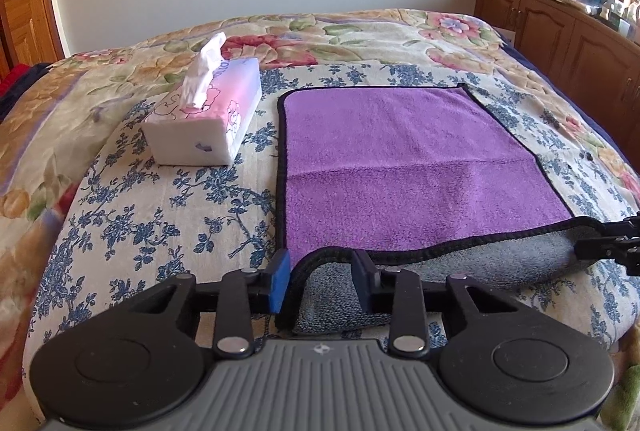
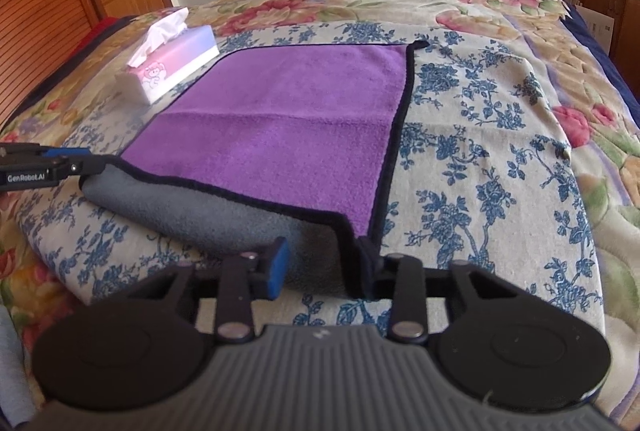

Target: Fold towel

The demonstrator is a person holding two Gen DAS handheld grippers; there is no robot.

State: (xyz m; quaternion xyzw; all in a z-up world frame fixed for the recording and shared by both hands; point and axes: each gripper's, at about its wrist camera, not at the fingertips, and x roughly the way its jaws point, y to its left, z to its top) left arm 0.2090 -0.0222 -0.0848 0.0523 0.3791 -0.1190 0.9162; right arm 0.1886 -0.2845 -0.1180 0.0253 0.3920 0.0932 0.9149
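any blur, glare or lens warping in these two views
Left wrist view: fisheye bows the wall and the bed's far edge; bright window glare at the right edge; towel and tissue box are sharp. Right wrist view: same bowing, even daylight, the left edge slightly soft.

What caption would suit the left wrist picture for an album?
Left gripper and right gripper lift the purple towel's near edge on a floral bed, tissue box alongside.
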